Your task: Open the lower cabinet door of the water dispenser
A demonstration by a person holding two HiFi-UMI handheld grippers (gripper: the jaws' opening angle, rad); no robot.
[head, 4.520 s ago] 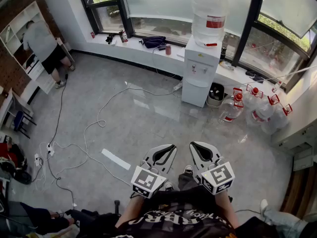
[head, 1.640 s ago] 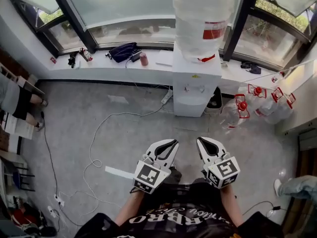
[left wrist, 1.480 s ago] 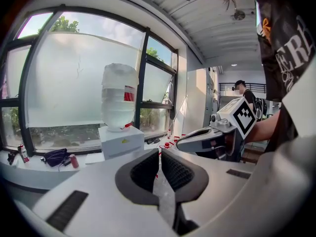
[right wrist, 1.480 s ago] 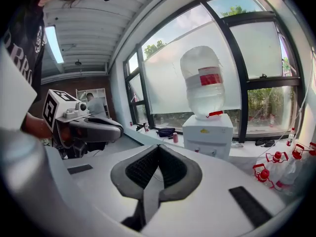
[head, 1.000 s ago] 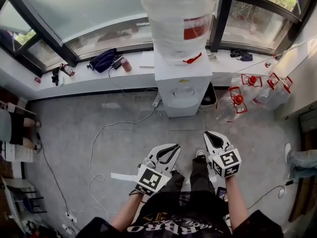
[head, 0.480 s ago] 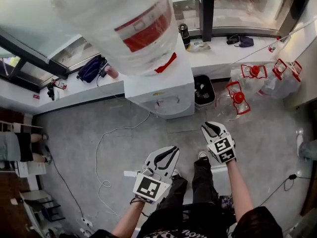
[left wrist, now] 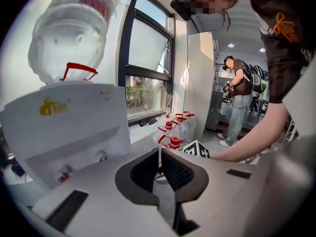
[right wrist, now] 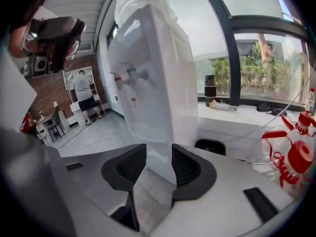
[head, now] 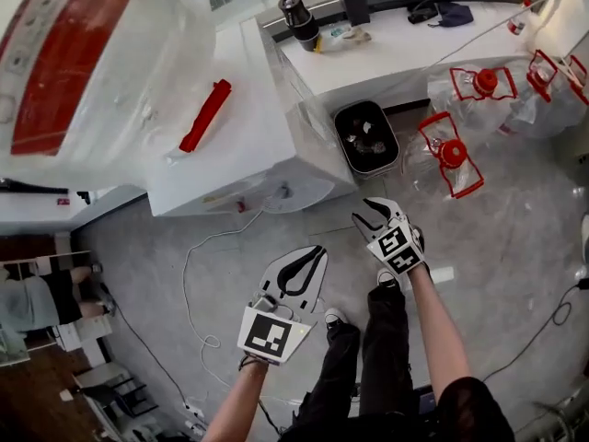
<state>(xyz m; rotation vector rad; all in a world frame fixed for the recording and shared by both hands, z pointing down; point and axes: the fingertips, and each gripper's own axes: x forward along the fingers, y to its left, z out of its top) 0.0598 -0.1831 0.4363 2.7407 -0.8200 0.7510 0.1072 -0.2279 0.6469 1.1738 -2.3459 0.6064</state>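
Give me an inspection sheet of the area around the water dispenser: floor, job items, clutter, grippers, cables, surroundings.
Surface: grey tiled floor.
Job's things: water dispenser with a bottle on top; lower door not clearly seen.
Clutter: black bin beside the dispenser; spare bottles with red caps; black flask on the sill.
Grippers: left gripper shut, empty; right gripper has just been opening, nothing between its jaws.
Cables: white cable across the floor.
Surroundings: windows; person at shelves.
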